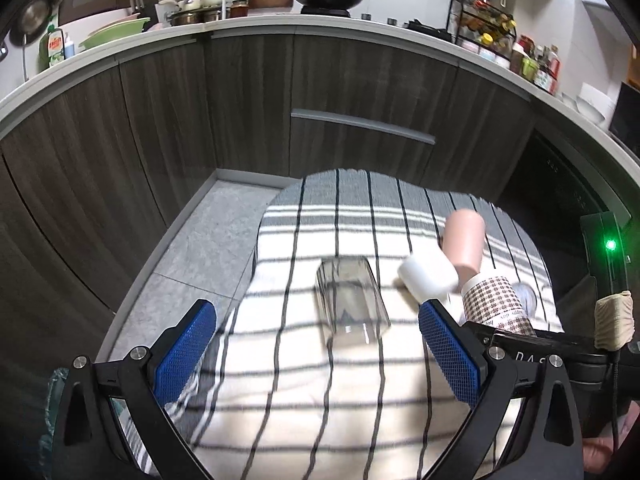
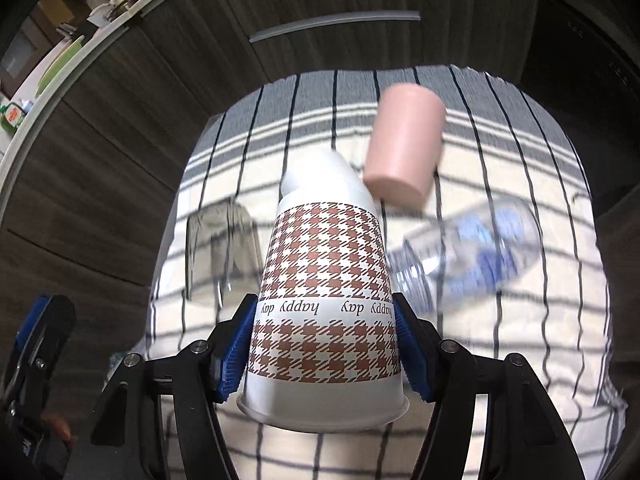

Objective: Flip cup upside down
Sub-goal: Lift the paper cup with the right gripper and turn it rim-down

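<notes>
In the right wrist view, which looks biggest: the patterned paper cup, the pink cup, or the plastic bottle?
1. Patterned paper cup, though it's nearest the camera, held in the right tongs.
2. Plastic bottle.
3. Pink cup, close to the bottle in apparent size.

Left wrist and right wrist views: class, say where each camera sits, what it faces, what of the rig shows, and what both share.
Left wrist: on the left hand-held gripper, open, facing the clear glass on the striped cloth; its blue pads show.
Right wrist: on the right hand-held gripper, shut on the houndstooth paper cup, rim nearest the camera.
Shared: glass, pink cup, white cup, cloth, cabinets.
</notes>
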Demonstrator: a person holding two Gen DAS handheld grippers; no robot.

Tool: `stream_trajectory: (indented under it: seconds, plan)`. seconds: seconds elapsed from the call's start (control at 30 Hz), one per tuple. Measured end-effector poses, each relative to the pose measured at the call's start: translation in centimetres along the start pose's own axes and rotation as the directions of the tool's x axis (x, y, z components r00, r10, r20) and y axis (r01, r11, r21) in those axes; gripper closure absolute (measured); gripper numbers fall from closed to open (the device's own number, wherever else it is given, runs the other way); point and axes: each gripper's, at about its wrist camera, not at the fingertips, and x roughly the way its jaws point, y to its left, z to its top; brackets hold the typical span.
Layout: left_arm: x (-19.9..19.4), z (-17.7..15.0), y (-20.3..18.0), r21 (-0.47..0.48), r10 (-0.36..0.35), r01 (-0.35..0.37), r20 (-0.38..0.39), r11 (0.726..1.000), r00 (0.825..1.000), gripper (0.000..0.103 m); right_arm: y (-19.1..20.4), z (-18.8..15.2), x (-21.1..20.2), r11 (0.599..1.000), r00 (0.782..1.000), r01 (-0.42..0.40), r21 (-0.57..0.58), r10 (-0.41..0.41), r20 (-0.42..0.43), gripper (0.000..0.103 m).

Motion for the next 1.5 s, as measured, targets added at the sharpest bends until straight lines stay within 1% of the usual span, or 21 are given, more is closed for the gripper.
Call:
stream_trajectory:
  seconds: [0.2,0.33,0.43,0.6,0.67,0.7,0.73,0.8,0.93,1.13,1.27,1.37,1.47,1.5]
  plan:
    - [-0.3,-3.2,-0.2,0.011,-0.002,0.002,-0.036,1.000,0.999,0.000,-0.8,-4.2,0.1,1.000,1.000,0.009,0.006,-0.008,-0.019,0.039]
    - [0.1,-5.0,-0.2,0.013,0.008,-0.007,-0.069,1.000,0.998,0.000,-0.9,-6.6,1.5,1.000,0.999,0.009,0.001,-0.009,-0.053,0.039]
    - [0.3,-5.8,-0.2,0.016,0.017,-0.016,-0.086,1.000,0.996,0.000,-1.4,-8.1,2.7,1.000,0.997,0.014,0.019,-0.013,-0.075,0.039]
    - [0.6,-6.9,-0.3,0.025,0.020,-0.017,-0.103,1.000,0.995,0.000,-2.0,-9.6,4.5,0.999,0.993,0.024,0.045,-0.019,-0.113,0.038]
    - [0.8,-7.1,-0.4,0.025,0.020,-0.017,-0.107,1.000,0.994,0.000,-2.0,-9.7,4.6,0.999,0.994,0.028,0.041,-0.023,-0.111,0.037]
    - [0.8,-7.2,-0.4,0.024,0.022,-0.019,-0.110,1.000,0.994,0.000,-2.1,-9.7,4.7,0.999,0.993,0.035,0.039,-0.030,-0.111,0.033]
    - [0.9,-7.3,-0.3,0.022,0.023,-0.021,-0.113,1.000,0.993,0.000,-2.1,-9.7,4.8,0.998,0.993,0.042,0.038,-0.038,-0.113,0.027]
    - [1.0,-7.3,-0.2,0.018,0.026,-0.024,-0.120,1.000,0.992,0.000,-2.4,-9.7,4.7,0.998,0.993,0.046,0.051,-0.039,-0.116,0.022]
    - [0.8,-7.2,-0.5,0.030,0.033,-0.029,-0.120,0.999,0.992,0.000,-3.0,-9.7,3.9,0.997,0.995,0.028,0.072,-0.021,-0.103,0.020]
    - [0.2,-6.8,-2.0,0.060,0.033,-0.026,-0.114,0.998,0.993,0.000,-3.6,-9.6,0.7,0.998,1.000,0.009,0.068,-0.007,-0.030,0.020]
    - [0.2,-6.9,-4.1,0.093,0.021,-0.010,-0.126,0.996,0.992,0.000,-4.2,-10.0,-2.5,0.999,0.997,0.024,0.036,-0.027,0.068,0.020]
    - [0.6,-7.1,-5.9,0.116,0.005,0.013,-0.150,0.993,0.989,0.000,-5.2,-10.1,-4.4,0.998,0.989,0.048,0.034,-0.052,0.139,0.020]
    - [1.3,-7.2,-7.6,0.129,-0.016,0.041,-0.188,0.991,0.982,0.000,-6.6,-10.3,-6.1,0.996,0.974,0.074,0.052,-0.083,0.213,0.020]
    - [1.5,-7.3,-8.1,0.133,-0.021,0.048,-0.197,0.990,0.980,0.000,-7.3,-10.4,-6.6,0.994,0.965,0.087,0.061,-0.099,0.241,0.020]
